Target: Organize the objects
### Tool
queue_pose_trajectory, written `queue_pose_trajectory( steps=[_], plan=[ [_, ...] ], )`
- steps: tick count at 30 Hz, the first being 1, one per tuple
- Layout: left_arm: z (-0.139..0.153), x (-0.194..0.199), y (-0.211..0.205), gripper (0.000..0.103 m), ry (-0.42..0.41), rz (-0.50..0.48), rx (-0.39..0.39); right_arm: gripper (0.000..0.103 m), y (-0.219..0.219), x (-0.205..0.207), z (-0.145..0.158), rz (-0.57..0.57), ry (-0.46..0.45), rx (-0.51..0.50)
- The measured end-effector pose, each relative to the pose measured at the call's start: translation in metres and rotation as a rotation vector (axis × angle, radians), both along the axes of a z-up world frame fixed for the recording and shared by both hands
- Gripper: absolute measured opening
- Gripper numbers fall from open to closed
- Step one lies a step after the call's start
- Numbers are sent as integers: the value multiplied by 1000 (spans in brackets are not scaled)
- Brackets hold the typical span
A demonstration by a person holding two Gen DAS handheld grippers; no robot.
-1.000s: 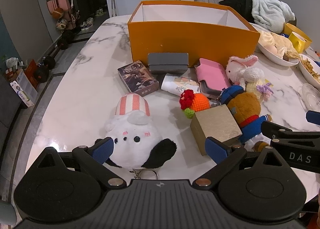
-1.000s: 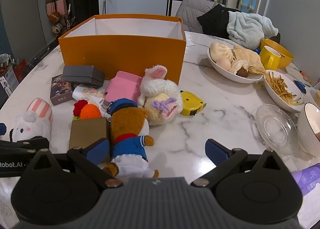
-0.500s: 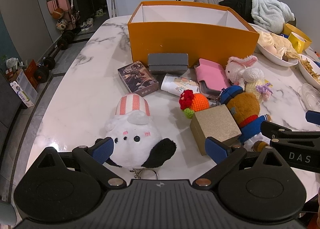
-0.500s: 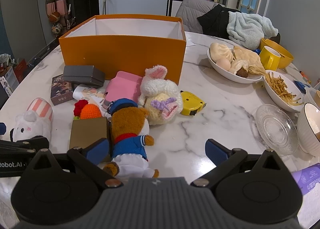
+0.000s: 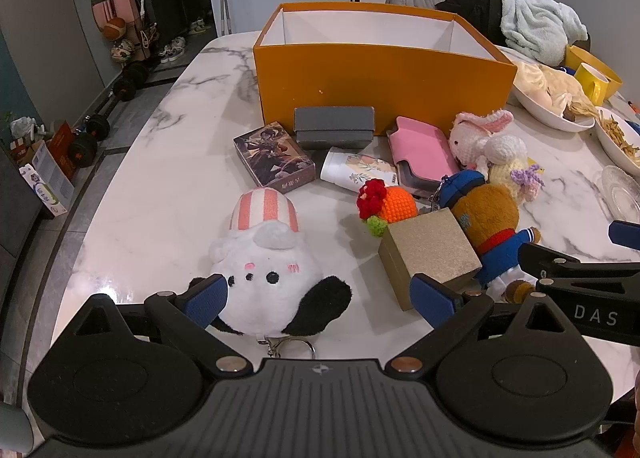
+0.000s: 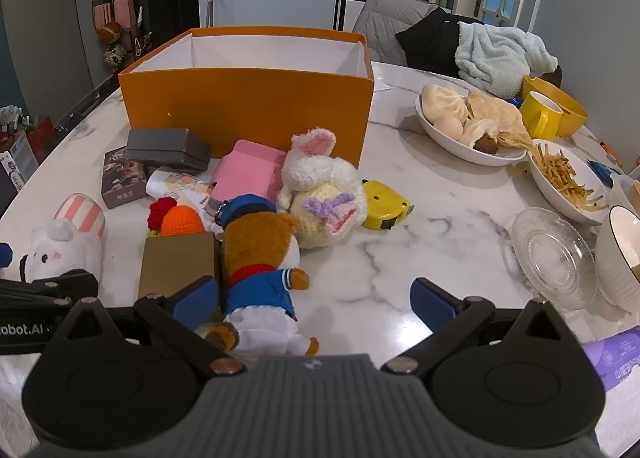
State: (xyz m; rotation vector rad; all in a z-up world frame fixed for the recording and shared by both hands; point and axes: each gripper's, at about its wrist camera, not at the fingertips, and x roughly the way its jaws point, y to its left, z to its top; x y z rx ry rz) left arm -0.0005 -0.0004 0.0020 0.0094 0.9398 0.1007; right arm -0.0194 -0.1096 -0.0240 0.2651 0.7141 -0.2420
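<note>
**Two open claws over a cluttered marble counter**

One orange box (image 5: 384, 88) stands open-topped on the white marble counter (image 5: 160, 194), its white inside showing nothing in these views. In front of it lie four soft toys: one white plush with a striped pink hat (image 5: 268, 258), one brown bear in a blue sailor suit (image 6: 260, 254), one crocheted white rabbit (image 6: 320, 194), and one small crocheted orange with a red flower (image 5: 386, 204). Among them are one gold box (image 5: 430, 254), one grey case (image 5: 334, 132) against the orange box, one pink pouch (image 5: 422, 152), one illustrated card box (image 5: 274, 156), one floral packet (image 5: 358, 174) and one yellow tape measure (image 6: 386, 206).

To the right stand two white dishes of food, one with buns (image 6: 468, 124) and one with fries (image 6: 568, 180), plus one clear glass plate (image 6: 550, 258) and one yellow mug (image 6: 540, 114).

The left claw (image 5: 320, 294) is spread wide and holds nothing; the white plush sits between its blue fingers, with the left pad just beside it. The right claw (image 6: 316, 298) is equally wide and empty, its left pad next to the bear's blue jacket.
</note>
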Motion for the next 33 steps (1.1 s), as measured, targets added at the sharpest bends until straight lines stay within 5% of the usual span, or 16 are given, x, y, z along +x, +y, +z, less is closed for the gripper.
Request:
queue_pose_trajectory(
  steps=[19, 27, 33],
  plan=[
    [-19, -37, 49, 103, -5, -17, -33, 102, -3, 3, -8, -28, 13, 42],
    [-16, -26, 78, 103, -35, 35, -195, 102, 4, 10, -9, -6, 19, 47],
    [-15, -4, 67, 103, -39, 19, -170, 102, 4, 13, -8, -1, 15, 56]
  ],
)
